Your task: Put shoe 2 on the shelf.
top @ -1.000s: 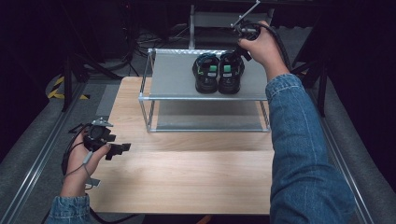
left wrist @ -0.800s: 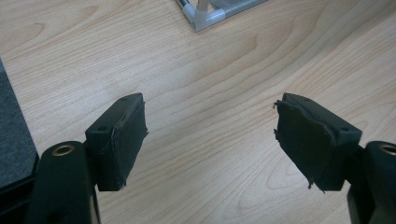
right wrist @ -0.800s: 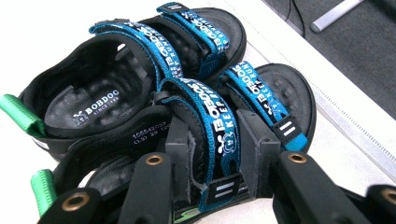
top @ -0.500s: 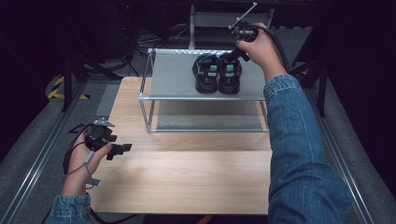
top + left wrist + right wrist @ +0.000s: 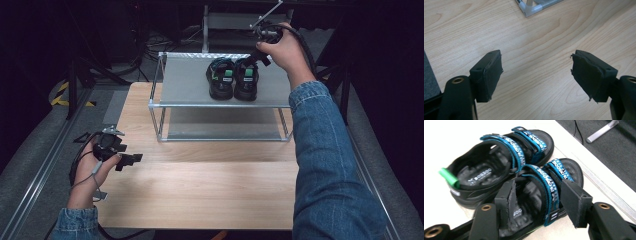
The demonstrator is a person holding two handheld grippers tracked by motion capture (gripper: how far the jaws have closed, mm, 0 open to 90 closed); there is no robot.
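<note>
Two black sandals with blue straps stand side by side on the grey top shelf of a metal rack: the left sandal and the right sandal. My right gripper hovers at the right sandal's far end. In the right gripper view that gripper is open. One jaw is over the near sandal's footbed, the other outside its edge, with a blue strap between them. The far sandal carries a green tag. My left gripper rests low at the table's left and is open over bare wood.
The rack stands on the far half of the wooden table, with a lower shelf under the top one. One rack foot lies just ahead of the left gripper. Dark floor, cables and stands surround the table.
The right hand and its gripper have drifted slightly up and away at the sandals' far end. The sandals have stayed put. The left gripper has not moved.
</note>
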